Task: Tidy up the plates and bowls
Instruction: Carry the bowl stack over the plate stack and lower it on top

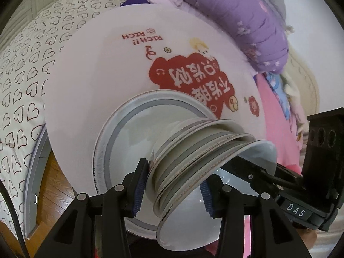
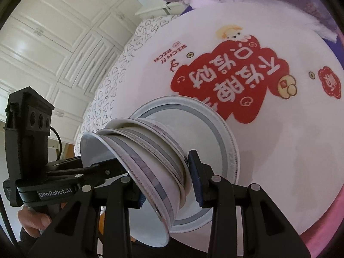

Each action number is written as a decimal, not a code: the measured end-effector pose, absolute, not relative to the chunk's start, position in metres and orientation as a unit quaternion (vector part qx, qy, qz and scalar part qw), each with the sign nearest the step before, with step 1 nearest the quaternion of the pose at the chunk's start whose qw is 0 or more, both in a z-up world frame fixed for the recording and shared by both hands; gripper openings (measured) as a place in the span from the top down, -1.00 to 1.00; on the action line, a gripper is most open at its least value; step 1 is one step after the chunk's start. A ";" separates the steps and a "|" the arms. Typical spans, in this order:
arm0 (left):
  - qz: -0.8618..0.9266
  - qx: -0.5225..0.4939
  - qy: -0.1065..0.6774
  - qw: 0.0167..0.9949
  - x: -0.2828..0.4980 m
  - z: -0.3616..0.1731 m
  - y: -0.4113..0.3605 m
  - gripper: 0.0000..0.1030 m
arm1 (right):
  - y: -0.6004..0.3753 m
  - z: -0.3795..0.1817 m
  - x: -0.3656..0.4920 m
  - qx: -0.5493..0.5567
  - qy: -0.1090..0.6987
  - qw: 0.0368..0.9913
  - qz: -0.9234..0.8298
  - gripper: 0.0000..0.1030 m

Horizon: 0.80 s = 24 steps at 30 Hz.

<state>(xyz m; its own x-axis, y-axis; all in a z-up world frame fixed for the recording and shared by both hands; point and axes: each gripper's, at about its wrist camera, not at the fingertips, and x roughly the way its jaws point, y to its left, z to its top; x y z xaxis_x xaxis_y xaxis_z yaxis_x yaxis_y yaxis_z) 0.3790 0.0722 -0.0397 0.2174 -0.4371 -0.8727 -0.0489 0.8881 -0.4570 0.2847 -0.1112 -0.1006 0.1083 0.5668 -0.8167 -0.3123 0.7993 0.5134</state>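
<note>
Both grippers, left (image 1: 174, 185) and right (image 2: 168, 179), clamp the nested bowl stack (image 1: 193, 161) above the grey-rimmed plate (image 1: 120, 133); uneven squeeze risks bowls slipping sideways.

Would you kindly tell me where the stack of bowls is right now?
In both wrist views the stack of bowls sits low and central, gripped between both claws over the grey-rimmed plate on the round white table.

Bare table (image 1: 86, 68) beyond plate (image 1: 120, 133); bedding (image 1: 247, 21) borders it.
</note>
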 end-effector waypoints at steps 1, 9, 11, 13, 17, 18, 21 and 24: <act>-0.129 -0.199 0.612 0.755 0.379 -0.039 0.073 0.23 | -0.110 -0.100 0.285 0.105 0.597 0.737 0.298 0.33; -0.129 -0.186 0.611 0.759 0.389 -0.039 0.071 0.24 | -0.103 -0.100 0.305 0.100 0.604 0.734 0.294 0.33; -0.129 -0.177 0.609 0.762 0.391 -0.038 0.069 0.24 | -0.103 -0.102 0.310 0.098 0.607 0.732 0.293 0.33; -0.130 -0.169 0.608 0.765 0.393 -0.037 0.067 0.24 | -0.102 -0.103 0.314 0.098 0.611 0.729 0.293 0.34; -0.132 -0.159 0.605 0.769 0.395 -0.036 0.065 0.24 | -0.102 -0.105 0.319 0.099 0.615 0.725 0.293 0.34; -0.132 -0.156 0.606 0.769 0.396 -0.035 0.065 0.24 | -0.101 -0.106 0.320 0.099 0.616 0.724 0.295 0.34; -0.130 -0.157 0.608 0.768 0.397 -0.037 0.066 0.21 | -0.097 -0.109 0.322 0.099 0.620 0.720 0.297 0.33; -0.129 -0.160 0.611 0.764 0.396 -0.039 0.068 0.22 | -0.095 -0.110 0.323 0.099 0.621 0.718 0.298 0.32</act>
